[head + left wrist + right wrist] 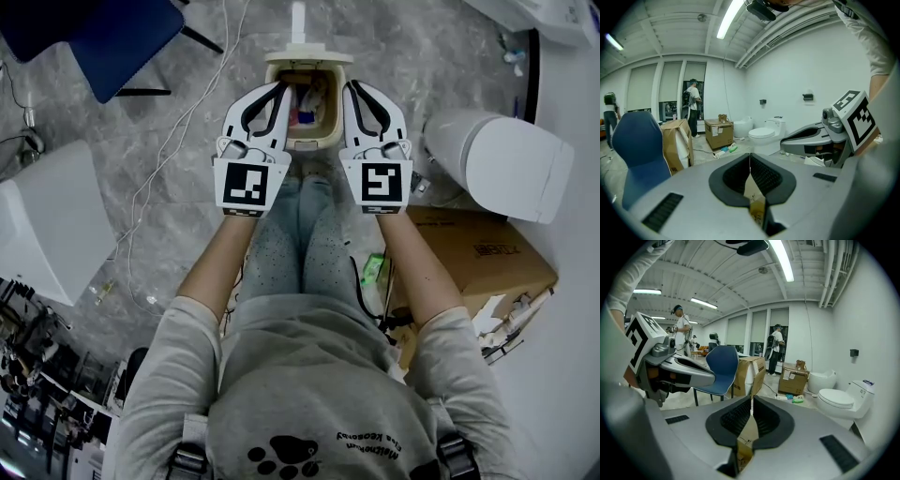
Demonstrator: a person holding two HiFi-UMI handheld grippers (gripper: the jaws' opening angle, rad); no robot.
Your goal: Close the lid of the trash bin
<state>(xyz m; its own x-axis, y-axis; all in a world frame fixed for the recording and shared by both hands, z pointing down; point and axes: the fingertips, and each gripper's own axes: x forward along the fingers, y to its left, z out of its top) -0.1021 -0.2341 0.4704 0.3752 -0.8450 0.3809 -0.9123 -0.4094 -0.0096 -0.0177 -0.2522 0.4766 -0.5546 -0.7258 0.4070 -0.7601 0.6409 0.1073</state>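
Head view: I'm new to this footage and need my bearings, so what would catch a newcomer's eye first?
Two grippers with black-and-white marker cubes, the left gripper and the right gripper, are held side by side at centre, jaws shut. Between them on the floor stands the open trash bin, its lid upright at the far side. A white toilet sits at right.

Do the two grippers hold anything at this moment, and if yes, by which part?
Nothing is held. The left gripper and the right gripper both have their jaws shut together, empty, beside the open trash bin.
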